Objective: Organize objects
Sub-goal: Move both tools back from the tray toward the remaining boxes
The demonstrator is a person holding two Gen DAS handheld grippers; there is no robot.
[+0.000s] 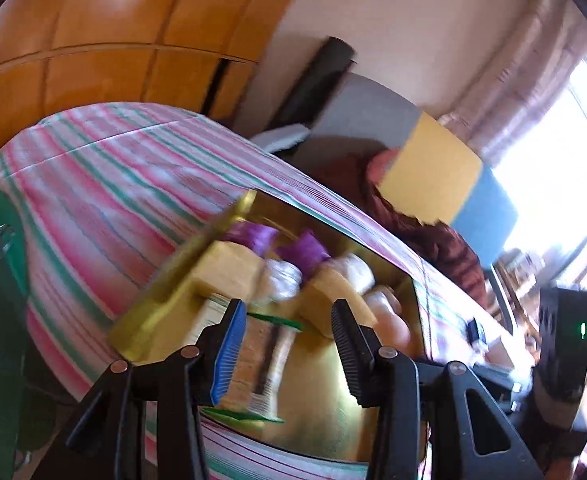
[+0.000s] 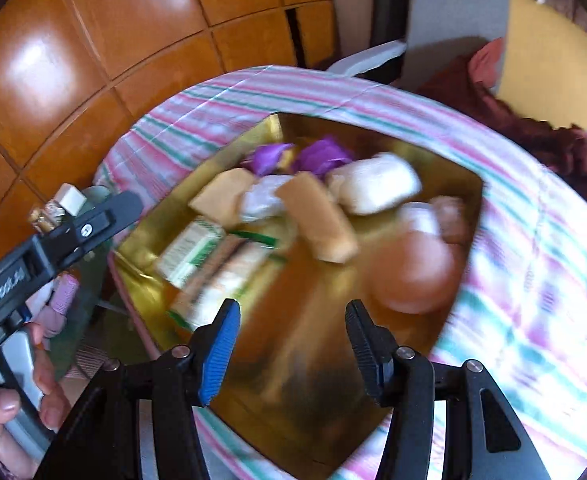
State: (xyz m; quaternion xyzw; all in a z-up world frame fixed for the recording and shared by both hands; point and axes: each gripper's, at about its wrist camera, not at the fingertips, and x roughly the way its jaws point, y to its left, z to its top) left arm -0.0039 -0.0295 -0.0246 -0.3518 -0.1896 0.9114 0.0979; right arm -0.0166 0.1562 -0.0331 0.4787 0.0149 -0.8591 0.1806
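Daylight enters from a window [image 1: 573, 160] at the right of the left wrist view, overexposed to white. Both views show fisheye curvature with dark corners. Motion blur smears the gold tray [image 2: 413, 152] and its contents. Glare patches mark the glossy wooden cabinet doors [image 2: 53, 60] and the tray floor.

Tray [image 2: 445, 184]: gold, glossy, mirror-like finish, reflecting its contents. Striped cover [image 2: 533, 216] beneath it: woven cloth, matt, pink, white and green. Cabinet panels [image 2: 93, 40]: wood, lacquered, strong sheen. Purple wrappers [image 2: 325, 156]: shiny film. White packets [image 2: 377, 184]: soft, matt wrapping. Tan blocks [image 2: 321, 216]: matt, slightly rough, material unclear. Right gripper [image 2: 293, 344]: black matt plastic, ribbed pads, one blue.
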